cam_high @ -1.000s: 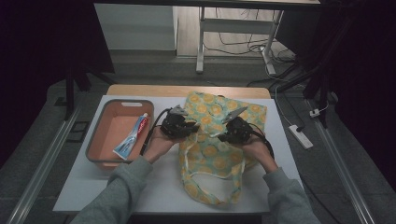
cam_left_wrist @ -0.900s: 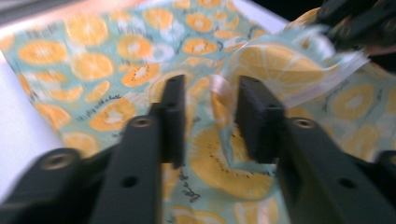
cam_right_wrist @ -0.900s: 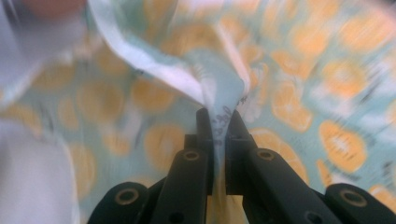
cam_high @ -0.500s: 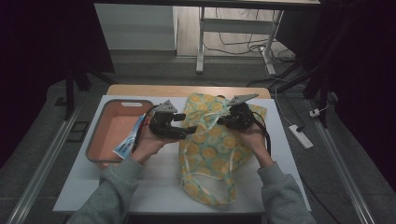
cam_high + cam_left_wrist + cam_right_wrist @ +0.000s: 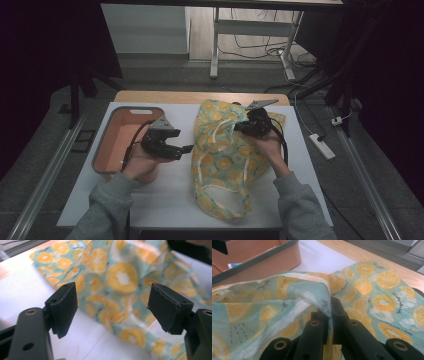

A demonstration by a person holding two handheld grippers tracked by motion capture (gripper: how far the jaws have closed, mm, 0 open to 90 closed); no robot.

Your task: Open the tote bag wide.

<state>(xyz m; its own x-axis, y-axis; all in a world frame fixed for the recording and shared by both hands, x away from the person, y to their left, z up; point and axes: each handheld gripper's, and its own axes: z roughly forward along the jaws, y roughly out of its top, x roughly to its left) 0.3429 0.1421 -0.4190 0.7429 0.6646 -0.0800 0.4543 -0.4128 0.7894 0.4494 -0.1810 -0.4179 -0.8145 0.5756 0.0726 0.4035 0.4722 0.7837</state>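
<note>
A teal cloth bag (image 5: 225, 165) printed with orange slices lies along the middle of the white table top. My right gripper (image 5: 241, 128) is shut on the bag's hemmed edge near its far end and holds that edge a little above the table; in the right gripper view the cloth (image 5: 274, 305) is pinched between the closed jaws (image 5: 330, 307). My left gripper (image 5: 184, 149) hovers left of the bag, over the table beside the tray, pointing at the cloth. Its jaws have just been opening and nothing is between them (image 5: 112, 297); the bag (image 5: 122, 277) lies beyond them.
A salmon tray (image 5: 111, 131) with a grey rim stands at the table's left, its wall also in the right gripper view (image 5: 262, 260). A wooden strip (image 5: 200, 96) runs along the far edge. A power strip (image 5: 321, 146) lies on the floor at the right.
My left gripper has let go of the bag, opened and drawn back left toward the tray. The right gripper has stayed shut on the bag and raised its edge slightly.
</note>
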